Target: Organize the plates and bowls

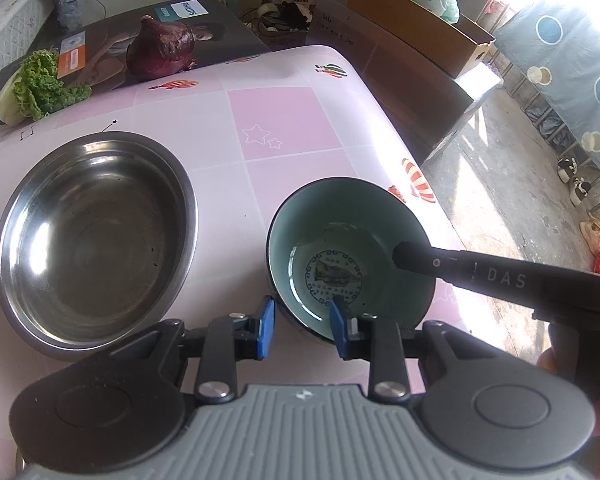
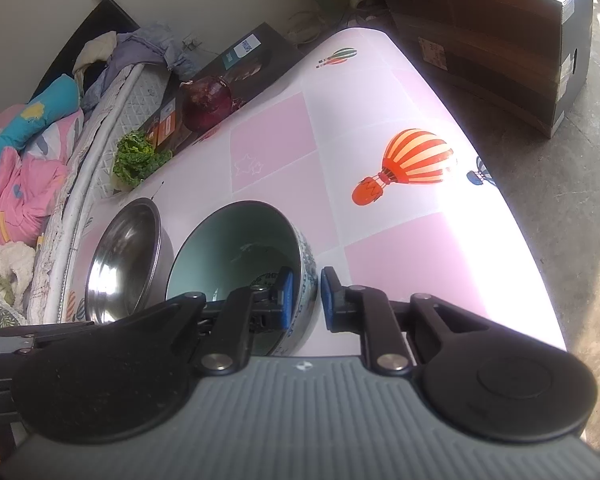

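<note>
A ceramic bowl [image 1: 352,240] with a teal inside and a blue-and-white outside [image 2: 306,264] sits on the pink tablecloth [image 1: 284,120]. Close to its left stands a bigger steel bowl [image 1: 96,236], empty, also seen in the right wrist view [image 2: 124,256]. My left gripper [image 1: 302,304] is open and straddles the ceramic bowl's near rim, one blue pad inside and one outside, with a gap around the rim. My right gripper [image 2: 306,274] is shut on the same bowl's right wall, one pad inside and one outside. One of its fingers [image 1: 420,258] reaches over the rim.
A purple cabbage [image 1: 160,48] rests on a dark printed box [image 1: 204,28] at the table's far side, with a green lettuce [image 1: 40,84] beside it. The table's right edge [image 2: 512,216] drops to a concrete floor with cardboard boxes [image 2: 500,40]. A bed [image 2: 28,168] borders the left.
</note>
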{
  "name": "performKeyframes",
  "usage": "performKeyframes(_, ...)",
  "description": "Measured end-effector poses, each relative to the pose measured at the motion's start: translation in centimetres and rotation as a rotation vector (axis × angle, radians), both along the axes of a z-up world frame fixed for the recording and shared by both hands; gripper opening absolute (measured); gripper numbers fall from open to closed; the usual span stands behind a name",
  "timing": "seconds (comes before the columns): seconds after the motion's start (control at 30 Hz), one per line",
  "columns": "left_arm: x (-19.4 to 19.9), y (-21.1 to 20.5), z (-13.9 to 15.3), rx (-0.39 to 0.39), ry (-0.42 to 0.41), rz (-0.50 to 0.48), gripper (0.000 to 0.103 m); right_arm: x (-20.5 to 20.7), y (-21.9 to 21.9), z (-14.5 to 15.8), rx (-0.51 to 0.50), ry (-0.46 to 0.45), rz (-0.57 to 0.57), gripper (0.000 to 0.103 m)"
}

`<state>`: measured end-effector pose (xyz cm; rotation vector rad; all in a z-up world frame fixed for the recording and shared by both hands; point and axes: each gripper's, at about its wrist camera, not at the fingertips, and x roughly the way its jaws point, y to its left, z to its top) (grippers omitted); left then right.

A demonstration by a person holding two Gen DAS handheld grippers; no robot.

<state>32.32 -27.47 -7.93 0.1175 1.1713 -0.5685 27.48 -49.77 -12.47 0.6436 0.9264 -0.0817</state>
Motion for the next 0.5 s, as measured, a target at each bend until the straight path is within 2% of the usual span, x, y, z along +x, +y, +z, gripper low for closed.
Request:
performKeyframes(0.27, 1.07, -0.66, -0.54, 0.019, -0.006, 0.021, 0.03, 0.21, -0.01, -0.11, 0.004, 0.001, 0.0, 0.015)
performKeyframes(0.5, 0.22, -0.78, -0.11, 0.031, -0.016, -0.013, 0.033, 0.26, 0.06, -0.03, -0.003, -0.007, 0.004, 0.015)
